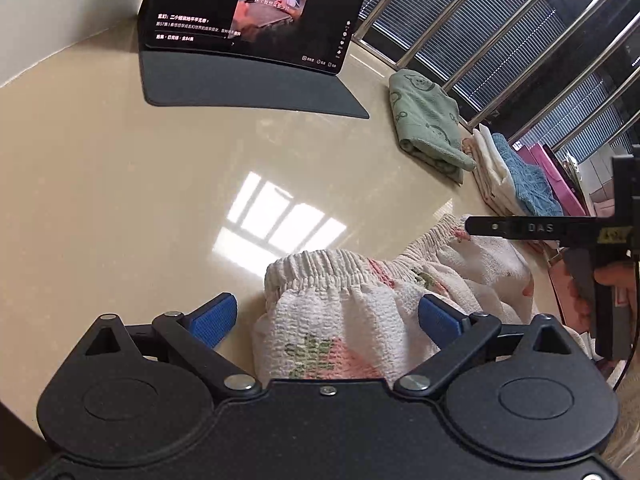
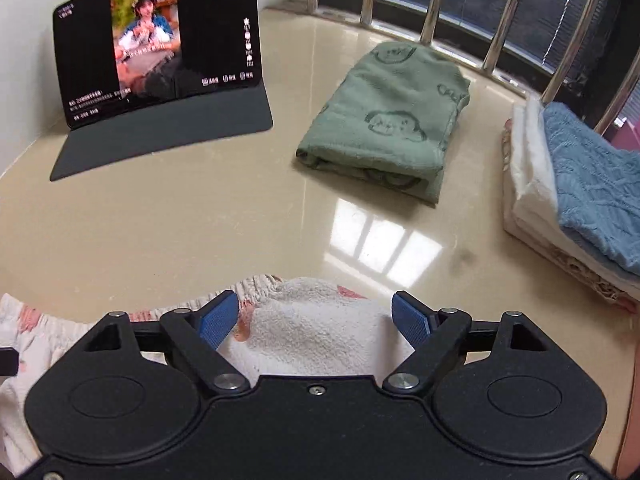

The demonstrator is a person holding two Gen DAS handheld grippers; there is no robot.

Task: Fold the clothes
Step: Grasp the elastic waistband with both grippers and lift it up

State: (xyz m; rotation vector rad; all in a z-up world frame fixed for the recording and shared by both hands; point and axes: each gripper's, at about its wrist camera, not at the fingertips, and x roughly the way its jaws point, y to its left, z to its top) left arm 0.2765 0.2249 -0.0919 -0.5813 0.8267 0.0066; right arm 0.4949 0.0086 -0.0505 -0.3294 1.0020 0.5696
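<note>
While both tools stand with their blue pads spread wide apart, neither one clamps anything. The left gripper (image 1: 326,318) has the white floral garment (image 1: 340,320) lying between its fingers, the gathered elastic waistband (image 1: 320,268) bunched just ahead of the pads; whether the right-hand pad touches the cloth cannot be told, as the fabric hides its lower edge. The right gripper (image 2: 316,316) hovers over the plain fleecy part of the same garment (image 2: 316,332), and its black body covers everything nearer the camera. In the left view the right gripper (image 1: 480,227) shows side-on over the cloth, its fingers overlapping, with a hand (image 1: 612,276) on the handle cut off at the frame edge.

The garment lies at the near edge of the glossy beige tabletop (image 2: 200,220). A folded green towel (image 2: 388,120) rests toward the far edge near the window bars (image 2: 432,8). A stack of folded clothes (image 2: 568,200), blue on top of white, sits at the right edge, its lower layers hard to make out and its right side cut off. A tablet (image 2: 160,40) stands propped on its dark cover at the far left corner against the wall, its small screen text unreadable
</note>
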